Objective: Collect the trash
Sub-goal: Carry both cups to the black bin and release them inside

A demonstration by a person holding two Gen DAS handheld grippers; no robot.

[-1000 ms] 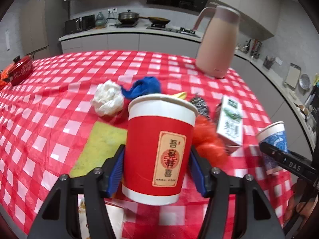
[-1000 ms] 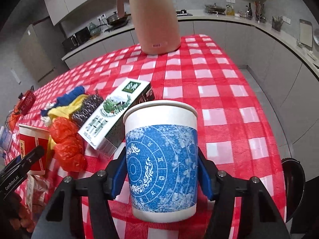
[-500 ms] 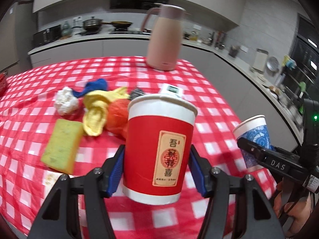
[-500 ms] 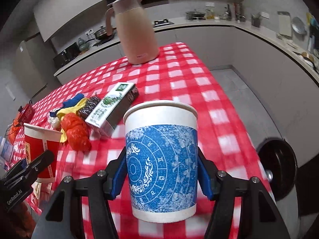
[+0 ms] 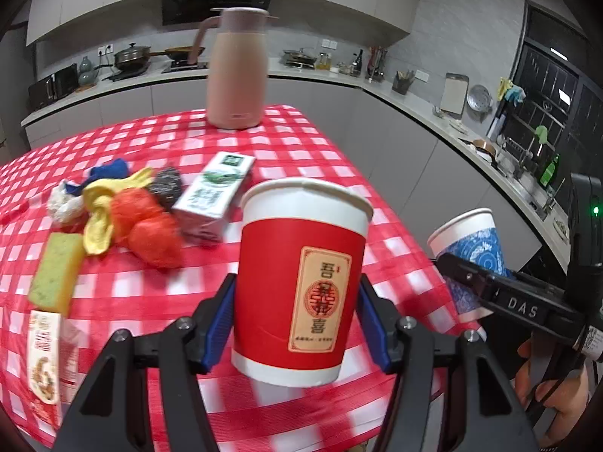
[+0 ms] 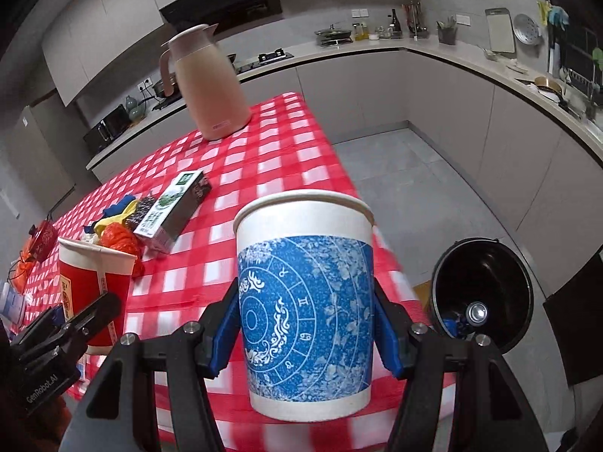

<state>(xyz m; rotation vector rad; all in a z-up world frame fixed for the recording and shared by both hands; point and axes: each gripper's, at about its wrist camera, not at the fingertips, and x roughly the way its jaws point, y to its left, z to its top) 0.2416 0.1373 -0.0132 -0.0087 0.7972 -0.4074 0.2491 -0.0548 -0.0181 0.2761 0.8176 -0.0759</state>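
Both cups are lifted off the worktop [image 6: 286, 158], mid-carry. The left tongs [image 5: 297, 309] clamp the red cup [image 5: 301, 278]; the right tongs [image 6: 305, 324] clamp the blue cup [image 6: 305, 312]. Next, I judge, comes a drop into the black bin [image 6: 486, 282] at 3 o'clock, on the floor.

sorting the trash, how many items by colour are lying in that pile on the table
blue rag: 1
yellow glove: 1
orange bags: 1 clump
white wad: 1
dark scourer: 1
green-and-white carton: 1
yellow-green sponge: 1
total: 7
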